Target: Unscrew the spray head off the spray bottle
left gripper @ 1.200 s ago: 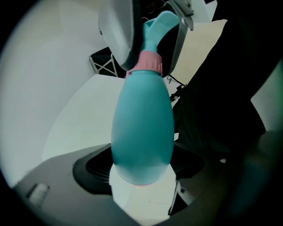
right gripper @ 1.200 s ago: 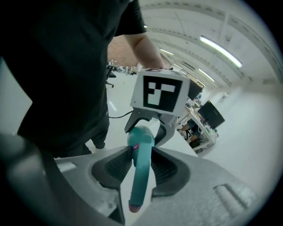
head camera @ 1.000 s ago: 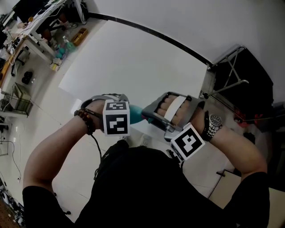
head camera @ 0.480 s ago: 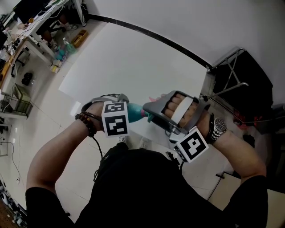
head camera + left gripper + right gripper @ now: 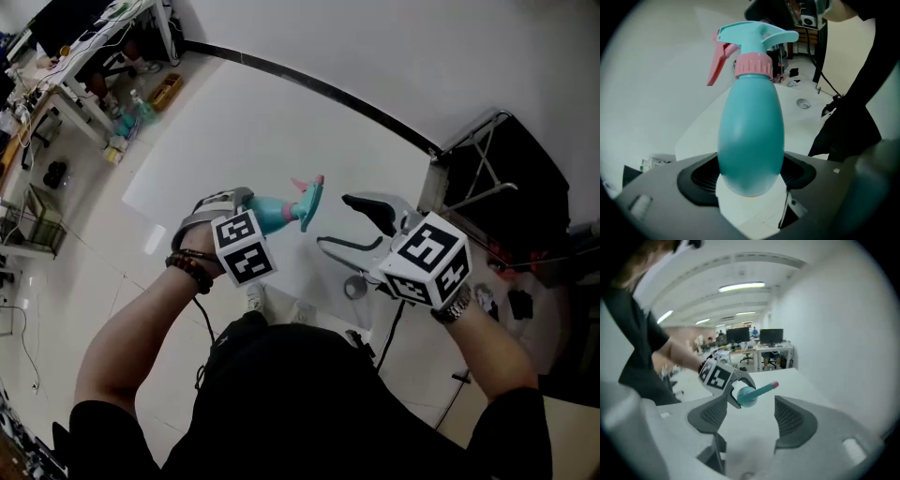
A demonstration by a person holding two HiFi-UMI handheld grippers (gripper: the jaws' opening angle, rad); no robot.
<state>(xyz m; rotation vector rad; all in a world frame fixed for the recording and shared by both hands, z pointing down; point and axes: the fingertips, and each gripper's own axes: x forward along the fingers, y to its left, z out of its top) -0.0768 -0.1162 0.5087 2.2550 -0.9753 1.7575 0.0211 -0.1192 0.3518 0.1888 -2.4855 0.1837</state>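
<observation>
left hand-held gripper (image 5: pixel 246 210) clamps the spray bottle (image 5: pixel 270 213), spray head (image 5: pixel 310 196) on; right hand-held gripper (image 5: pixel 336 221), jaws just opening wide, seems empty beside it.

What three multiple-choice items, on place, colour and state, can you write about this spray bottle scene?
1. The spray bottle is: A on a desk; B in the left claw; C on the floor.
2. Its trigger is: A yellow; B black; C pink.
3. The right claw is: A open, empty; B shut on the bottle; C shut on a cloth.
Answers: 1 B: that claw clamps the teal body. 2 C: pink against the teal spray head. 3 A: its jaws, just opening, stand wide with nothing between them.
</observation>
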